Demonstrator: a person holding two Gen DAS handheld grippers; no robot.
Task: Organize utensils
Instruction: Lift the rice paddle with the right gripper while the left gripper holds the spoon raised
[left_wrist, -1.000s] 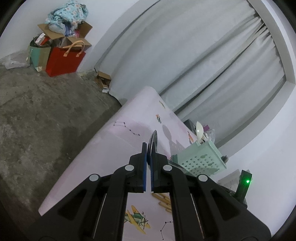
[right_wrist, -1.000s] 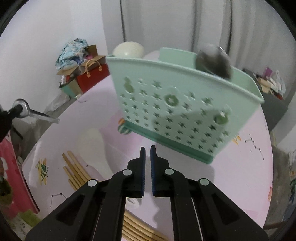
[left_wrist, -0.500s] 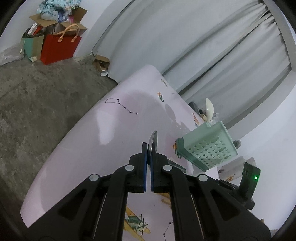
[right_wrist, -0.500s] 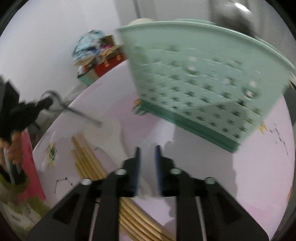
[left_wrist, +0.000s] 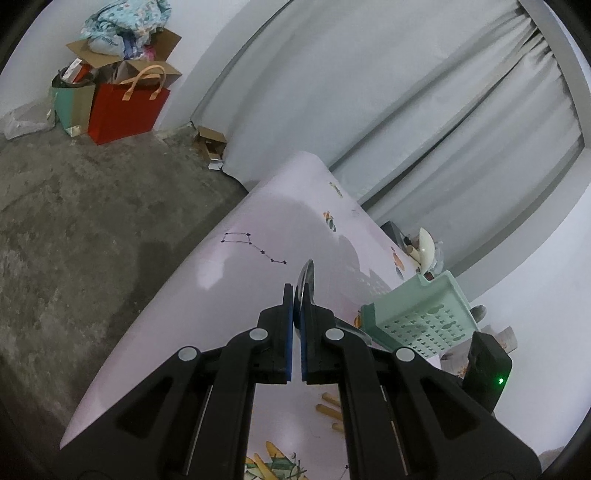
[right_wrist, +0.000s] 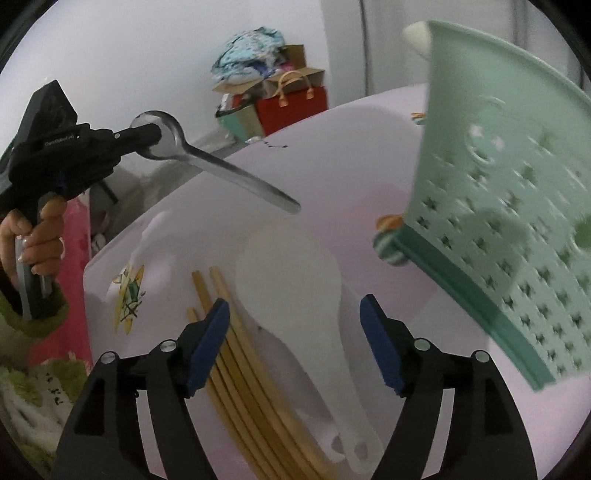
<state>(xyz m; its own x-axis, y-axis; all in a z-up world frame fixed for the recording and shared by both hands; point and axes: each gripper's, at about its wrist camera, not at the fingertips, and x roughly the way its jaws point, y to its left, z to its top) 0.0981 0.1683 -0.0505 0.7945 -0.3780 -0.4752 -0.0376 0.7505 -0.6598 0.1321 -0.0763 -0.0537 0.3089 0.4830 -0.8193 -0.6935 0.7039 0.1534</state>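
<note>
Utensils partly sorted

My left claw (left_wrist: 296, 314) pinches a spoon (right_wrist: 207, 158); my right claw (right_wrist: 293, 347) is opening over the paddle (right_wrist: 295, 295); chopsticks (right_wrist: 236, 354) at 7 o'clock wait; basket (right_wrist: 517, 206) holds some.

The right tool (right_wrist: 293, 343) has dipped toward the white rice paddle (right_wrist: 295, 295), its jaws opening

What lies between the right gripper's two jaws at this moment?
In the right wrist view, the white rice paddle lies on the table between the opening jaws of the right gripper, untouched; the wooden chopsticks lie beside it under the left jaw.
</note>
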